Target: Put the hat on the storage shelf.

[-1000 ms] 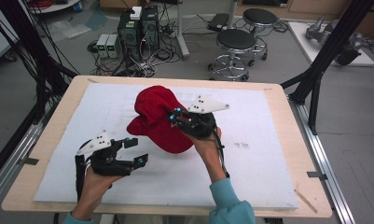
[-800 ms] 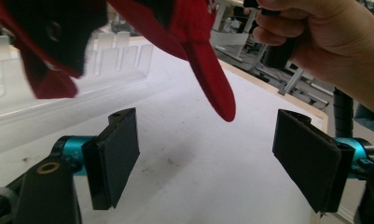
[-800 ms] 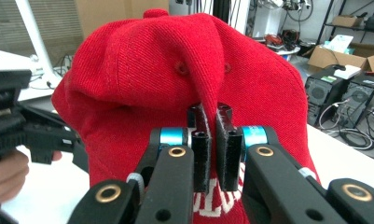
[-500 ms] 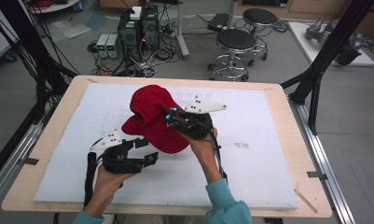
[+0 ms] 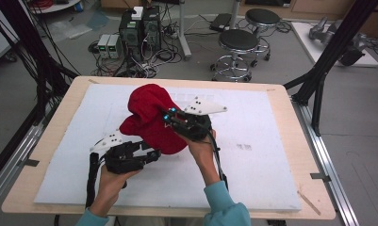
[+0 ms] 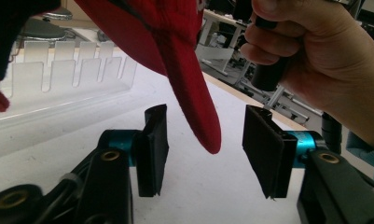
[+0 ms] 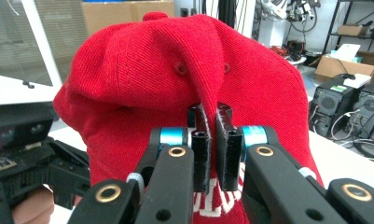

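A red cap (image 5: pixel 151 117) hangs above the white mat, pinched by my right gripper (image 5: pixel 170 117), whose jaws are shut on a fold of its cloth (image 7: pixel 208 98). White lettering shows at the cap's lower edge (image 7: pixel 212 205). My left gripper (image 5: pixel 151 153) is open just below and left of the cap. In the left gripper view a red tip of the cap (image 6: pixel 198 116) hangs down between the two open black pads (image 6: pixel 154 149), touching neither. The hand holding the right gripper (image 6: pixel 315 60) is close behind it.
The white foam mat (image 5: pixel 262 155) covers a wooden table (image 5: pixel 290 117). Beyond the far edge stand two stools (image 5: pixel 241 47), computer boxes (image 5: pixel 139 33) and cables. Black frame legs (image 5: pixel 328 61) rise at the right and left. A clear slotted rack (image 6: pixel 72 70) appears behind the cap.
My left gripper has moved right and forward, coming in under the cap. The right gripper with the cap has shifted slightly left and lifted.
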The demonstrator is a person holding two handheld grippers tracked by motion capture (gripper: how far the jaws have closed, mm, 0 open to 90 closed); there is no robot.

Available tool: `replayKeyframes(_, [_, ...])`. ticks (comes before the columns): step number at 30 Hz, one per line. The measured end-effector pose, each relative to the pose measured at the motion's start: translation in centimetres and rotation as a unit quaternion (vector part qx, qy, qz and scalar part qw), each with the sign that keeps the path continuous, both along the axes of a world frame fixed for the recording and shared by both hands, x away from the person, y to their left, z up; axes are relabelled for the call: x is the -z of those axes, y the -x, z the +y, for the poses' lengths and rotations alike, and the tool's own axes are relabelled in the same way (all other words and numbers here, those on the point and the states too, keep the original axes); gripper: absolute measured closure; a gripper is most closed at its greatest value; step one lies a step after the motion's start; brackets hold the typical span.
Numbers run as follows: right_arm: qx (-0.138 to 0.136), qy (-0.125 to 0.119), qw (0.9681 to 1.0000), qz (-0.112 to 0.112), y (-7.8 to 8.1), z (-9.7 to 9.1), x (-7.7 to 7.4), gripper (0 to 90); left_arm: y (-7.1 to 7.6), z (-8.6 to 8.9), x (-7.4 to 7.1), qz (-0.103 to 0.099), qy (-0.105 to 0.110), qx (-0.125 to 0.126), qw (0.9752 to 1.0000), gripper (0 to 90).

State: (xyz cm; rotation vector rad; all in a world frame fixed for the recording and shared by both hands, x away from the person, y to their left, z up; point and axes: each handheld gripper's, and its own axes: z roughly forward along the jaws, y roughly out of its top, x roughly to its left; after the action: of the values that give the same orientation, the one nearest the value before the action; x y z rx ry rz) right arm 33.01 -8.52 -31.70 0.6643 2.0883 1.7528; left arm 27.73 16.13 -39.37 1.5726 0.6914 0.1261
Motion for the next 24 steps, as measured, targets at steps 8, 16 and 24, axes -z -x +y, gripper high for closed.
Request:
replayKeyframes(8, [-0.003, -0.007, 1.0, -0.001, 0.13, 0.38, 0.04, 86.5, 0.09, 0.14, -0.15, -0.013, 0.01, -0.006, 0.9998, 69.8])
replayKeyframes(16, [-0.011, -0.008, 0.9999, -0.003, 0.12, 0.5, 0.1, 86.5, 0.17, 0.21, -0.21, -0.014, 0.009, -0.003, 0.9999, 82.5])
replayKeyframes(24, [-0.022, -0.008, 0.9997, -0.012, 0.24, 0.46, -0.01, 85.3, 0.24, 0.37, -0.32, -0.01, 0.006, -0.009, 0.9999, 85.3])
